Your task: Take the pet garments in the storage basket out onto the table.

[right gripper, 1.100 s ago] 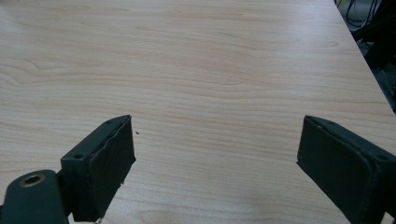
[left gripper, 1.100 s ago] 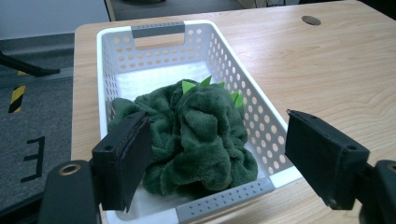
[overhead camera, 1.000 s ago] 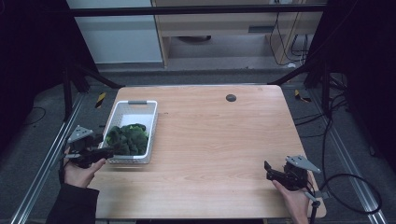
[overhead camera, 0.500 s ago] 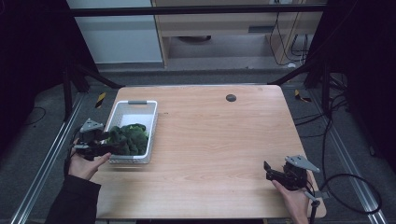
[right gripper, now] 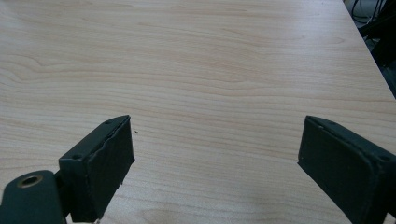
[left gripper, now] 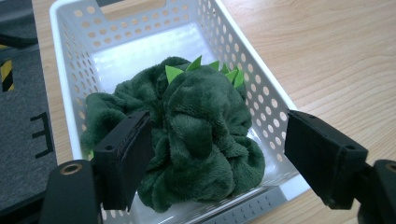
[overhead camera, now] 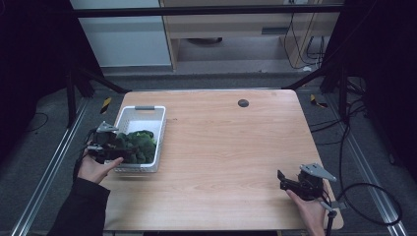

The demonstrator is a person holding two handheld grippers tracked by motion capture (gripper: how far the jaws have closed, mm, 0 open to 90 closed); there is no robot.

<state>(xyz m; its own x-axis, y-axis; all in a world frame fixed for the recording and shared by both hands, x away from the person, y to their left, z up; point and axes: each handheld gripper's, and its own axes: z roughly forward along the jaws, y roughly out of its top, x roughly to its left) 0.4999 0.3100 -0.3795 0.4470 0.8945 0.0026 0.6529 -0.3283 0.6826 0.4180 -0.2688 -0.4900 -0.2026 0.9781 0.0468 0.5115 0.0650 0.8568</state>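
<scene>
The table [overhead camera: 221,147] is pale wood with a fine straight grain, rectangular, with a small dark round cap [overhead camera: 243,103] set near its far edge; at its left side sits a white plastic basket [overhead camera: 142,114], oblong, its walls pierced with rows of round holes and a grey handle slot at the far end; inside, toward the near end, lies a dark green plush toy [left gripper: 196,135], soft and deeply folded, with small bright green felt points standing along its top. The high view shows the whole layout, a hand [overhead camera: 96,168] in a dark sleeve at the basket's near left corner and the other hand at the table's near right corner, well apart from the basket; the left gripper view shows what the high view blurs, the pile of the plush, the felt points and the basket's glossy floor; the right gripper view shows bare wood grain. The left gripper [left gripper: 219,154] has its flat black jaws spread wide, one against the toy's left side inside the basket, the other outside the basket's right wall, nothing clamped; the right gripper [right gripper: 215,163] hangs low over the table with jaws wide apart, holding nothing.
</scene>
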